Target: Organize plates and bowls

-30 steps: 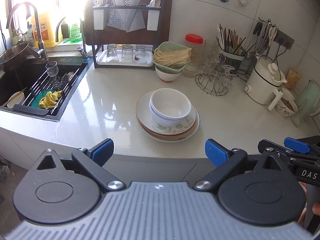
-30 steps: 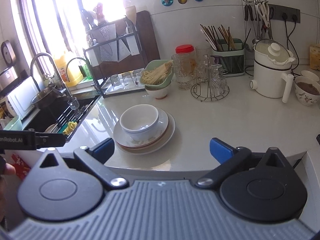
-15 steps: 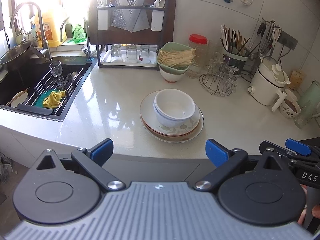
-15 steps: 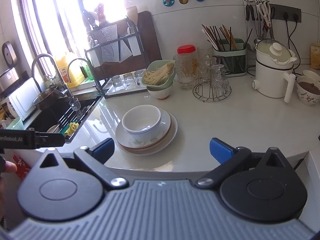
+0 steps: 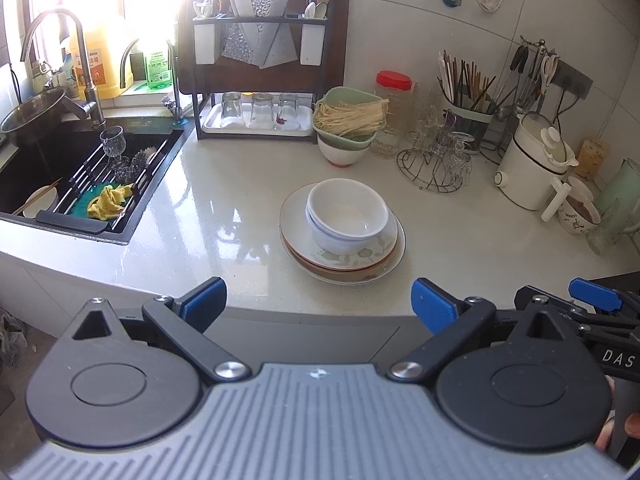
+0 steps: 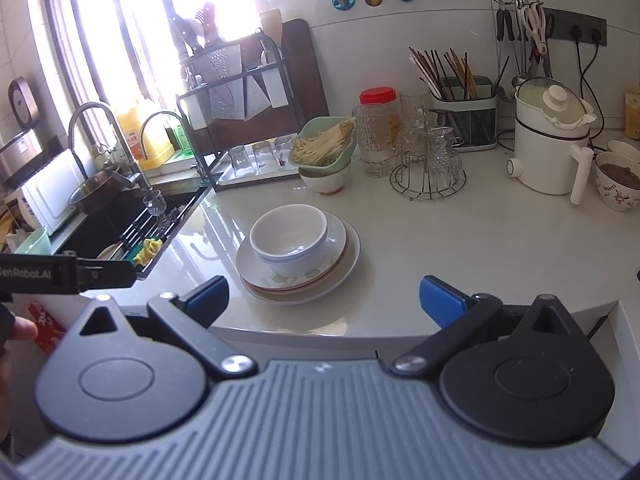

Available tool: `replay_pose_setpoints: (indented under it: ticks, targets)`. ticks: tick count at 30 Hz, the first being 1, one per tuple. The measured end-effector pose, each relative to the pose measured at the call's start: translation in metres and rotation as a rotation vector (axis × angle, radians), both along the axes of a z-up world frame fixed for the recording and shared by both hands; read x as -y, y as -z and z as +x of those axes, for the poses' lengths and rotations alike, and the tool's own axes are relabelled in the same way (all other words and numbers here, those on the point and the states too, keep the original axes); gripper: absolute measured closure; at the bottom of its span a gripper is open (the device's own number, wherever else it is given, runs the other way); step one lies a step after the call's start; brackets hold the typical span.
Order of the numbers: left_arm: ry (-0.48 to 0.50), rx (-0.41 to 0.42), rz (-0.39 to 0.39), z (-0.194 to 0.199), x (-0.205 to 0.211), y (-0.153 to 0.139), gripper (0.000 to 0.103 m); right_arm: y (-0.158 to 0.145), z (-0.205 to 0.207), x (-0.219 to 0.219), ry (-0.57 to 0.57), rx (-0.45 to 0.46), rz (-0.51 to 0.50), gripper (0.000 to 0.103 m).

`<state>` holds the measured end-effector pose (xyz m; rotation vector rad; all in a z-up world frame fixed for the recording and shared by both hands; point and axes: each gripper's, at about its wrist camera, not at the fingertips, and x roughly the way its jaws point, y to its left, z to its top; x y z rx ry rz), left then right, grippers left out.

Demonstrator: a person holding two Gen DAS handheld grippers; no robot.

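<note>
Stock as I see it: nested bowls [image 5: 347, 216] atop stacked plates [image 5: 362, 266], countertop [image 5: 208, 216]; left gripper [image 5: 319, 303] and right gripper [image 6: 324, 298] both spread, empty.

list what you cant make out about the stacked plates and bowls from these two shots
- Plate count: in both views the stack of plates shows only rim edges, and the bowls hide the middle.
- Bowl count: the nested bowls show two rims in the left view; any further bowl would be hidden inside.
- Small bowl contents: the green basket of noodles covers it.
- Bowl in the sink: partly hidden by the rack.
</note>
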<state>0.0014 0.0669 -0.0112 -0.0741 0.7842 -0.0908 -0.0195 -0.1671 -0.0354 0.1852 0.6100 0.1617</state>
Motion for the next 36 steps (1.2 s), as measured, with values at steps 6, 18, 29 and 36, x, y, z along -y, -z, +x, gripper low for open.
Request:
replay_pose_setpoints:
  ticks: [6,18,29,36]
  targets:
    - [0.0,0.0,0.005,-0.005,0.002,-0.003,0.003,-0.002,-0.004,0.0,-0.007,-0.001,-0.001,0.0]
    - [-0.007,-0.016,-0.014,-0.018,0.009,-0.003,0.003,-0.005,-0.011,0.002,-0.004,0.007,0.001,0.0]
    - [-0.007,-0.039,-0.008,-0.033,0.012,-0.003,0.003,-0.005,-0.03,0.001,-0.009,0.014,0.016,0.0]
    - [0.008,-0.035,0.015,-0.038,0.012,-0.006,0.002,-0.009,-0.034,0.001,-0.003,0.03,0.017,0.0]
